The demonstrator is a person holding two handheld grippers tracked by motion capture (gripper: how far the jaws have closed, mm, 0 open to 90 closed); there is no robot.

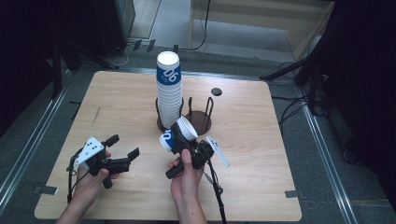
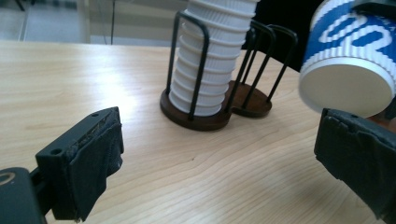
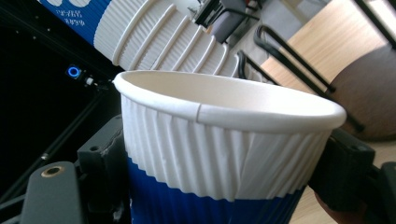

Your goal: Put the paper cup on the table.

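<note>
Digits "06" are read on the far cup stack [image 1: 168, 86]; lettering on the cup [image 1: 179, 135] clamped by the right gripper [image 1: 184, 142] is cut off; left gripper [image 1: 124, 148] is held wide, empty.

You have a wooden table [image 1: 261, 186] under the work | a tall stack of ribbed paper cups [image 1: 168, 88] stands upright in the near ring of a dark wire cup holder [image 1: 198, 120], its other ring bare | a small black disc [image 1: 216, 91] lies behind the holder | grey floor [image 1: 28, 140] surrounds the table.
</note>
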